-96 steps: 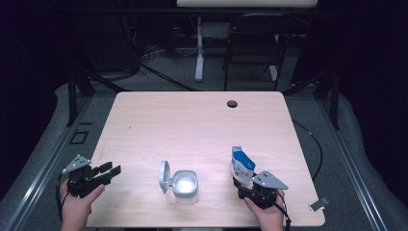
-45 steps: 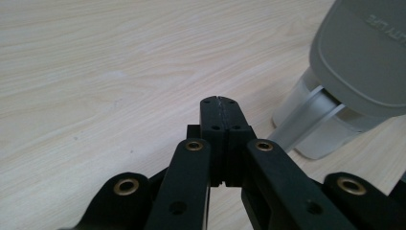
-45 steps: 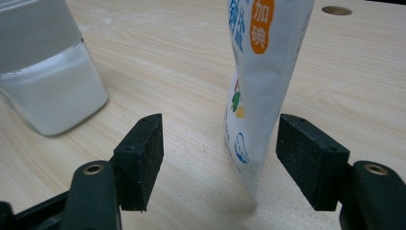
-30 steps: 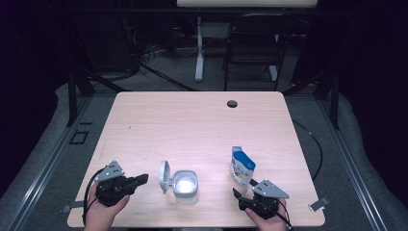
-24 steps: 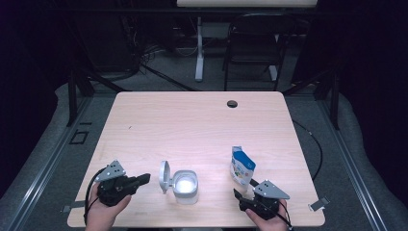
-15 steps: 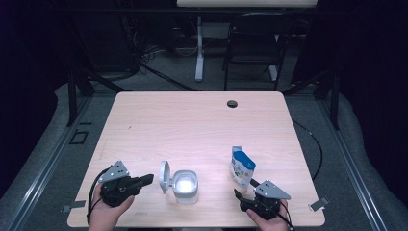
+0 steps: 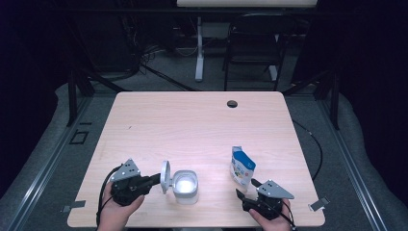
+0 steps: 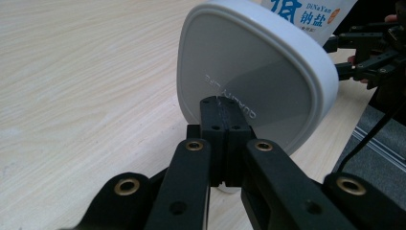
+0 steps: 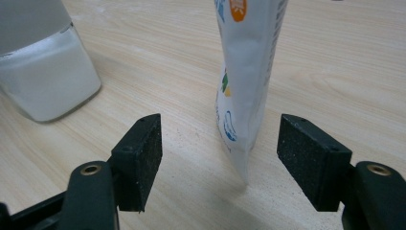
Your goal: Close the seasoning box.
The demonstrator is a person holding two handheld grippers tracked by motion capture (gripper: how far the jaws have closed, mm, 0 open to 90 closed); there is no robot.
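Observation:
A small clear container (image 7: pixel 185 186) with white powder stands near the table's front, its white hinged lid (image 7: pixel 165 176) swung open and upright on the left side. My left gripper (image 7: pixel 155 179) is shut, and its joined tips (image 8: pixel 221 111) sit right at the lid's (image 8: pixel 249 72) outer face; whether they touch it I cannot tell. A white and blue salt bag (image 7: pixel 242 167) stands upright to the right of the container. My right gripper (image 7: pixel 246 189) is open just in front of the bag (image 9: pixel 249 72), its pads (image 9: pixel 141 155) apart from the bag on either side. The container (image 9: pixel 43 72) is at its left.
The wooden table (image 7: pixel 192 125) has a dark round hole (image 7: pixel 232 103) near its far edge. Tape marks lie on the floor at the front corners. A chair and desk legs stand behind the table. The right gripper (image 8: pixel 368 52) is seen beyond the lid in the left gripper view.
My left gripper has moved right along the front edge, up to the container's open lid. The right gripper, bag and container have stayed in place.

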